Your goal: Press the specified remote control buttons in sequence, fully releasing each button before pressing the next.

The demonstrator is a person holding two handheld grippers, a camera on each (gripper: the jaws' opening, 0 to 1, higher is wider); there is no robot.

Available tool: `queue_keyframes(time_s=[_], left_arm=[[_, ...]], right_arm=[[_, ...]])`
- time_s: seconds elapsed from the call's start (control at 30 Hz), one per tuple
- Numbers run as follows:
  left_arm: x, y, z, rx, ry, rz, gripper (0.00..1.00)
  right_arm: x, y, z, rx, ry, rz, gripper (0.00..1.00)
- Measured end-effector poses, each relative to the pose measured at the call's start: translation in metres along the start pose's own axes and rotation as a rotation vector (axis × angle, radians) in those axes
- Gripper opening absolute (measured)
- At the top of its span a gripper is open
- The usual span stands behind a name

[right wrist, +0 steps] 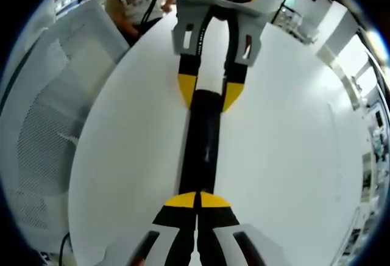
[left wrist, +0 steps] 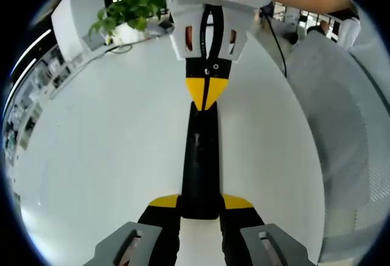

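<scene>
My left gripper (left wrist: 201, 208) clamps the black remote control (left wrist: 200, 168); my closed right gripper (right wrist: 197, 200) tips press its opposite end.

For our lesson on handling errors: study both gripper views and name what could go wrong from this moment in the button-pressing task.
1. The left gripper holds only one end of the long black remote, so a press from above may tip it or make it slip.
2. The right gripper has its jaws closed together, and that broad tip could catch two buttons at once.
3. The remote lies on a smooth white table and could slide.
</scene>
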State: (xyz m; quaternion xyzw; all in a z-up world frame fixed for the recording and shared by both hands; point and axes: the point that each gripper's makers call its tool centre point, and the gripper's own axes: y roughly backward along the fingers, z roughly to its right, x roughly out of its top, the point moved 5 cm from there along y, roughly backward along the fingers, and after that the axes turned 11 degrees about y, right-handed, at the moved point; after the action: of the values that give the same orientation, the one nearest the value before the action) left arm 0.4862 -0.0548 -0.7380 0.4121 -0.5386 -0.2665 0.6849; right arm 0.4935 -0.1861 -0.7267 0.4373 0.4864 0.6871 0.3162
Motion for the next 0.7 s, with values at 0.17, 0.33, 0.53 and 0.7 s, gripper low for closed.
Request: queue_keyframes(time_s=[0.17,0.33,0.53,0.7], left_arm=[[-0.0001,0.0002,-0.0001,0.000,0.000,-0.001,0.24],[0.0000,0.0003,0.0003,0.001,-0.001,-0.003,0.24],[-0.0001,0.0006,0.0006,0.002,-0.002,-0.006,0.24],[-0.0001,0.0005,0.0008,0.002,-0.002,-0.006,0.24]], right_arm=[[-0.0002,-0.0001,0.0000,-0.002,-0.008,0.003,0.00],[0.0005,-0.0002,-0.0006,-0.007,-0.004,-0.004,0.00],[-0.0007,0.0001,-0.0012,-0.022,-0.015,0.018,0.00],[-0.0005,0.0000,-0.0017,-0.033,-0.016,0.022,0.00]])
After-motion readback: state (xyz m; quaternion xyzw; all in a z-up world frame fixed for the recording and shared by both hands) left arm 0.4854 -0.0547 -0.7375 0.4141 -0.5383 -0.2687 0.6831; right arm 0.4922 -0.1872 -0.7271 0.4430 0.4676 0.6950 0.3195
